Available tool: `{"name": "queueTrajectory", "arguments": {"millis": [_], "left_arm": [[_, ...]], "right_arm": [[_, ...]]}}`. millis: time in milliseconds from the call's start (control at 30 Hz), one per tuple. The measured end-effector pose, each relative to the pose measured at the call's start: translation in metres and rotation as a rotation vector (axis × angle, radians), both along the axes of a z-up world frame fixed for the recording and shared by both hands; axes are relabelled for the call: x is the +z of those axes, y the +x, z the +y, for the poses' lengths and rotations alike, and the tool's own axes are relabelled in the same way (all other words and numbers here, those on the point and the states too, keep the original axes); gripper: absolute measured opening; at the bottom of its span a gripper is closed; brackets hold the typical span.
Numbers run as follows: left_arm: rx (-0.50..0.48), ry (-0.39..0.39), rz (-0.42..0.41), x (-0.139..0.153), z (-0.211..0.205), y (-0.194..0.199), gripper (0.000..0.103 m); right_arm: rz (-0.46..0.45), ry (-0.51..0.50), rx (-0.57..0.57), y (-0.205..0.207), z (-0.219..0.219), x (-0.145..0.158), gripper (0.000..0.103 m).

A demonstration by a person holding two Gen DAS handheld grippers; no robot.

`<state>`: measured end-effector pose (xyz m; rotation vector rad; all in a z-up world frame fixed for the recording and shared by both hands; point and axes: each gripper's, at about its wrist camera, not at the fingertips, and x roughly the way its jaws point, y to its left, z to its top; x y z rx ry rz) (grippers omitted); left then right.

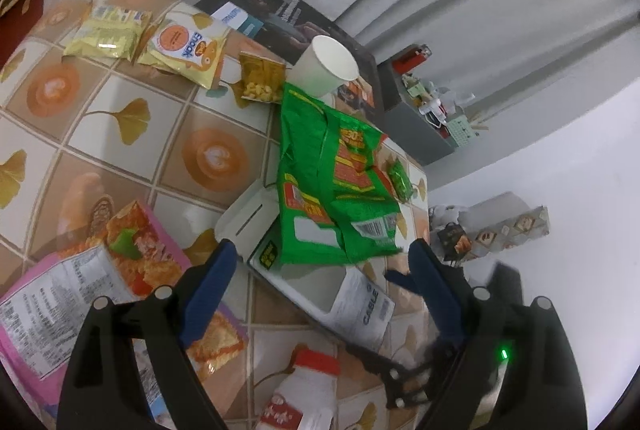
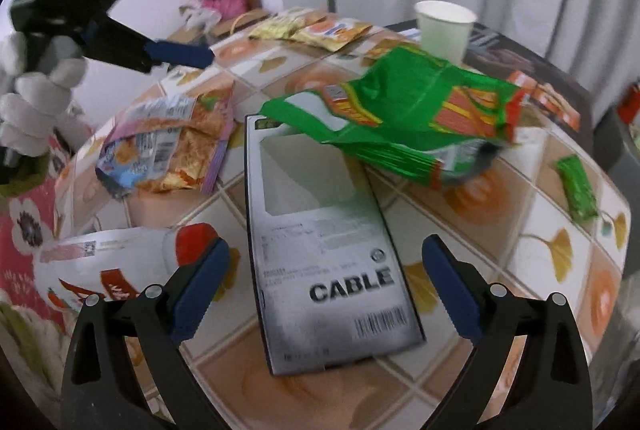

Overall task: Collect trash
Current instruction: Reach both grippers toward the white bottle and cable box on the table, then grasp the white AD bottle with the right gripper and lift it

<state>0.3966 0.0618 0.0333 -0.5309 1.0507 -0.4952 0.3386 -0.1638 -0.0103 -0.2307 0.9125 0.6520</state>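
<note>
On tabletop: cable box, green bag overlapping its far end. Right claw spread astride box, left claw spread, both empty. Approach step; next likely calls for closing on box.

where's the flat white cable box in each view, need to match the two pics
Left wrist view: the flat white cardboard cable box lies low in the centre, its far end under the big green crinkled snack bag.
Right wrist view: the box fills the centre.
Shared landmark: the white paper cup behind the bag.
</note>
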Motion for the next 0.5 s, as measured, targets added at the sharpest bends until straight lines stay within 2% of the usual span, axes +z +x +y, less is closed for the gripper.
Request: {"name": "queueTrajectory", "arguments": {"millis": [200,400,500], "left_arm": [[-0.102,0.034,-0.057,0.005,0.003,-0.056,0.085],[-0.182,0.190,-0.106,-0.003,-0.003,-0.115,0.085],[-0.186,0.197,-0.093,-0.015,-0.005,-0.130,0.085]], "right_arm": [[0.023,-0.039,0.034,0.008,0.012,-0.013,0.093],[0.052,-0.075,0.043,0.010,0.015,-0.022,0.093],[0.073,-0.079,0.028,0.009,0.013,-0.025,0.089]]}}
